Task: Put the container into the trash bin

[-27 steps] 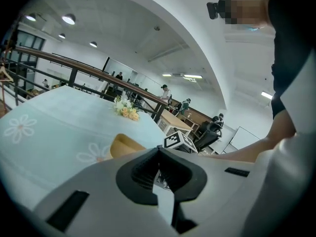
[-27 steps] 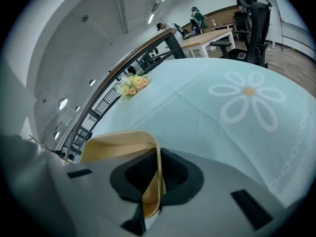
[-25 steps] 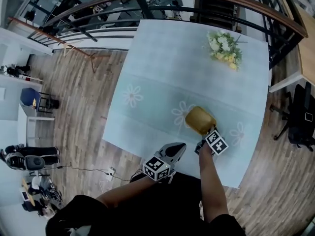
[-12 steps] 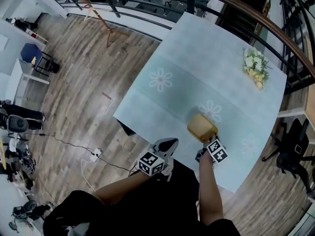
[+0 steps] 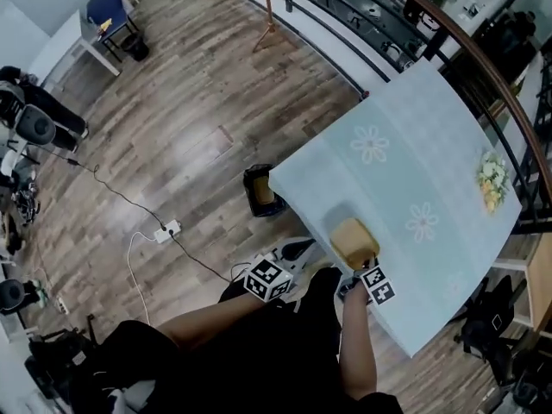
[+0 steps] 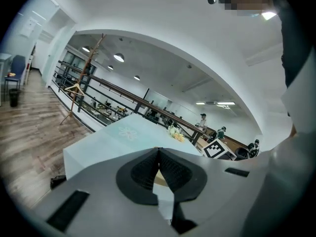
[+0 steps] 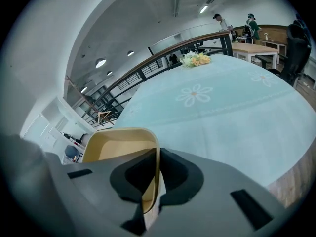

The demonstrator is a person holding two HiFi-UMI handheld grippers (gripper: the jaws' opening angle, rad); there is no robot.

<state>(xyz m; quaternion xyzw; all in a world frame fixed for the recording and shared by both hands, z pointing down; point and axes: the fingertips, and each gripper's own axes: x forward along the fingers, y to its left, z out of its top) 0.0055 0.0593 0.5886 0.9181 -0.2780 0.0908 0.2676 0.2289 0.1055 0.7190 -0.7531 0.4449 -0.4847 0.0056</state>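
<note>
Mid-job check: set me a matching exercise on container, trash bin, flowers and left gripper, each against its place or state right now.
Things:
1. container
2. trash bin
3. flowers
4. left gripper

Places or states:
A. on the floor beside the table corner
B. on the table, at its far end
C. clamped by its rim in the right gripper
D. jaws together, nothing between them

Pairs: 1-C, 2-A, 3-B, 4-D
</note>
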